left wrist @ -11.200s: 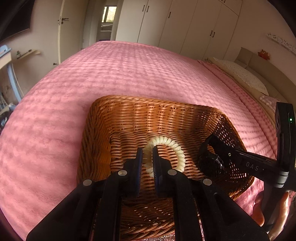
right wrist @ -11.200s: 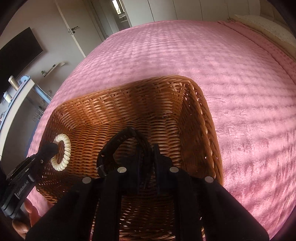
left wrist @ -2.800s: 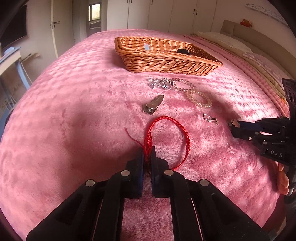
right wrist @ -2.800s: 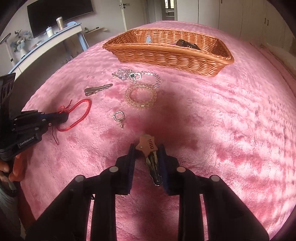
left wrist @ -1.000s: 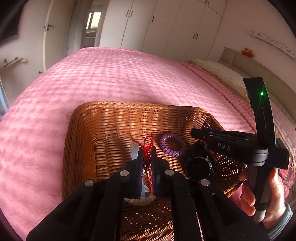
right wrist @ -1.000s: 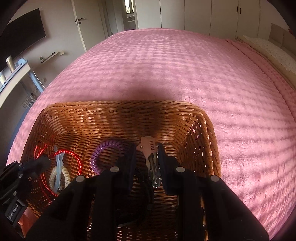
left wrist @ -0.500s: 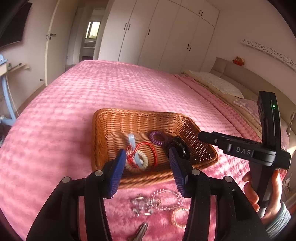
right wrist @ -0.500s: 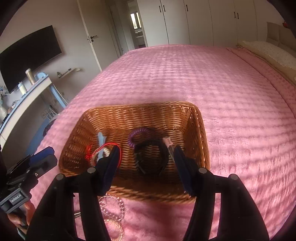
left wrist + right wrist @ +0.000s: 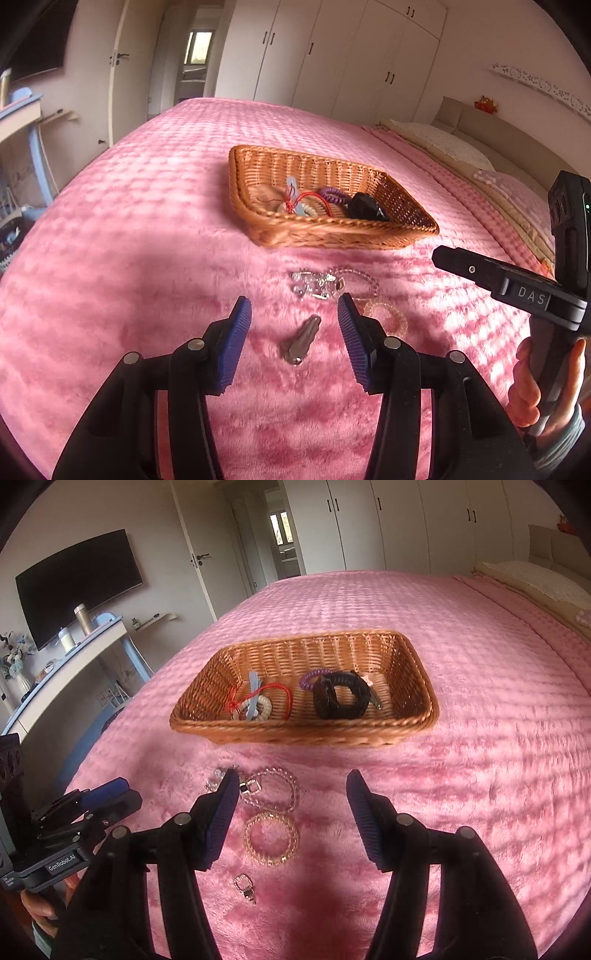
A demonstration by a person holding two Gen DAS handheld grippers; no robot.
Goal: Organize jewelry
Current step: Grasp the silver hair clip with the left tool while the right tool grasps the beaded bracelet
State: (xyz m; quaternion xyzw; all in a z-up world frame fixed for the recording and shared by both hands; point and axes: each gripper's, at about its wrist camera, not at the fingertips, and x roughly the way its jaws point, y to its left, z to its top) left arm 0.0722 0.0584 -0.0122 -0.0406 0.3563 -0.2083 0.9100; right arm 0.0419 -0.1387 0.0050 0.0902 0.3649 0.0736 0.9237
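A wicker basket [image 9: 406, 230] [image 9: 424, 686] on the pink bed holds a red cord bracelet [image 9: 280, 692], a cream coil tie [image 9: 264, 707], a purple coil tie [image 9: 310, 675], a black band [image 9: 341, 698] and a hair clip [image 9: 373, 694]. In front of it lie a silver chain necklace [image 9: 273, 790] [image 9: 317, 284], a beaded bracelet [image 9: 271, 838] [image 9: 388, 314], a small clasp charm [image 9: 245, 884] and a silver hair clip [image 9: 301, 341]. My left gripper [image 9: 293, 317] is open above the silver clip. My right gripper [image 9: 290, 794] is open above the necklace and beaded bracelet.
The pink quilted bedspread [image 9: 480, 646] stretches all around. Pillows [image 9: 443, 142] lie at the bed's right side. A white desk [image 9: 66, 653] and a wall television [image 9: 77, 590] stand to the left. Wardrobes [image 9: 351, 62] line the far wall.
Both grippers have let go of the red bracelet and the star clip in the basket, opened, and pulled back toward the items lying on the bed.
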